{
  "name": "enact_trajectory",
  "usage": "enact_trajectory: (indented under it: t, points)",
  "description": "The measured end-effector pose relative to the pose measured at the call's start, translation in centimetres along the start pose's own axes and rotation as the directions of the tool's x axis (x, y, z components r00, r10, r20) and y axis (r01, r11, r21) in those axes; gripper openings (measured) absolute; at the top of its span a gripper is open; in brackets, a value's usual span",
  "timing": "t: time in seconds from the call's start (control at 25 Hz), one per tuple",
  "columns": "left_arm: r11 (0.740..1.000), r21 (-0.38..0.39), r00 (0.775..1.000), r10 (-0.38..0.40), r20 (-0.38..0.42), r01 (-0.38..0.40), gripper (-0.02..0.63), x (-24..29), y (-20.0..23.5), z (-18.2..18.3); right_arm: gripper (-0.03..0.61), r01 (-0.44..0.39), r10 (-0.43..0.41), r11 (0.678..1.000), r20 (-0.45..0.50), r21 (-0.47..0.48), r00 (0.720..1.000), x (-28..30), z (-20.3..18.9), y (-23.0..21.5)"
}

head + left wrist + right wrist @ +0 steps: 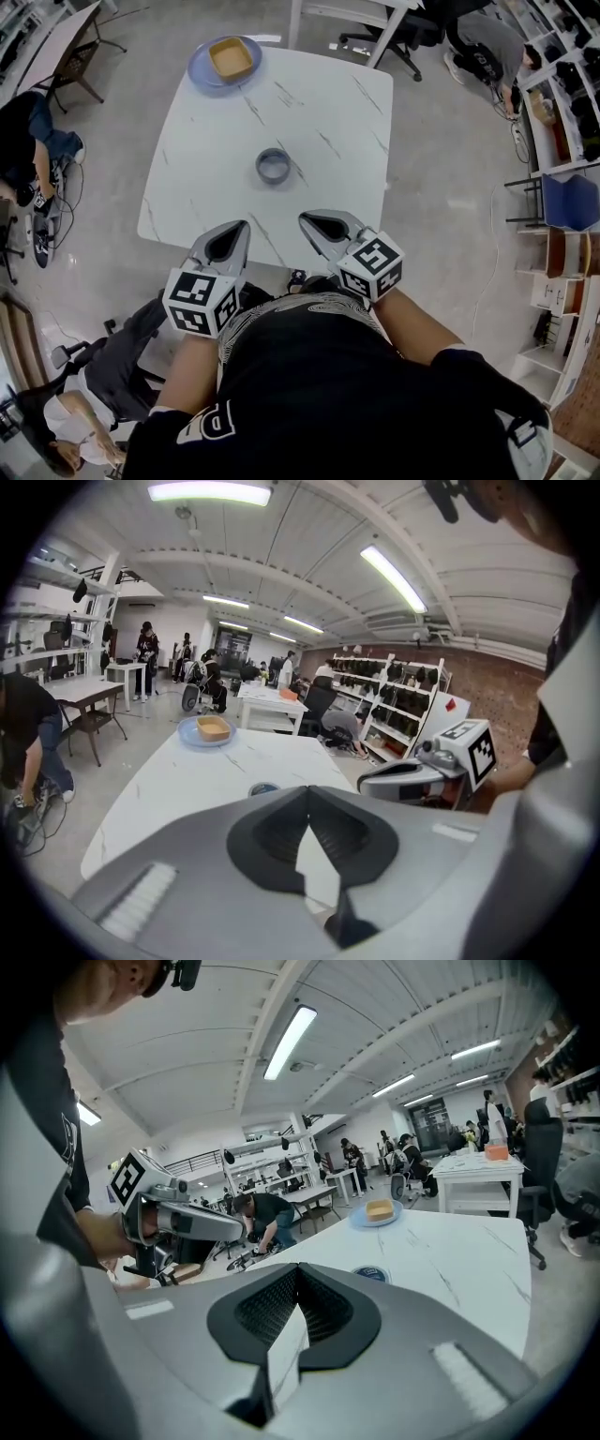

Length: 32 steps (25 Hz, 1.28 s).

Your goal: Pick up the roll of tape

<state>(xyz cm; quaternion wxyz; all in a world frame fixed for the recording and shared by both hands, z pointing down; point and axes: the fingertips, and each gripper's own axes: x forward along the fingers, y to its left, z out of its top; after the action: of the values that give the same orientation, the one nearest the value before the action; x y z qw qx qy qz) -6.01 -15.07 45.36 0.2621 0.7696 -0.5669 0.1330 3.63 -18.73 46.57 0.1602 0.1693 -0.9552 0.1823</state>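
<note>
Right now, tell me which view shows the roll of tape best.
The head view: the roll of tape lies whole on the table, seen from above. Both gripper views show only a sliver of it above their own jaws.

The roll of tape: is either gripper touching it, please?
Apart. The head view shows bare table between the roll of tape and the left gripper and right gripper.

One tabletop (216,159), centre frame. On it: one roll of tape (273,166); one blue plate (199,71), upper left, carrying one tan dish (233,58). Two grippers, lower centre: left gripper (236,232), right gripper (314,223).
</note>
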Motion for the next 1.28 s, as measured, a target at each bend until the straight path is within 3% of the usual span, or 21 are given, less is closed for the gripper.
enact_trajectory:
  t: [0.4, 0.84, 1.28]
  points:
    - [1.000, -0.004, 1.000, -0.001, -0.028, 0.001, 0.058, 1.1, 2.5, 0.6, 0.000, 0.035, -0.036, 0.998, -0.039, -0.047, 0.999, 2.2, 0.5, -1.7]
    - [0.985, 0.089, 0.988, -0.144, -0.055, 0.149, 0.058, 2.6, 4.7, 3.6, 0.000, 0.189, -0.189, 0.982, -0.003, -0.008, 0.982, 3.6, 2.8, -2.2]
    - [0.966, 0.128, 0.974, -0.217, -0.061, 0.223, 0.058, 2.4, 6.9, 4.8, 0.000, 0.264, -0.265, 0.964, 0.003, 0.009, 0.964, 5.2, 3.9, -1.3]
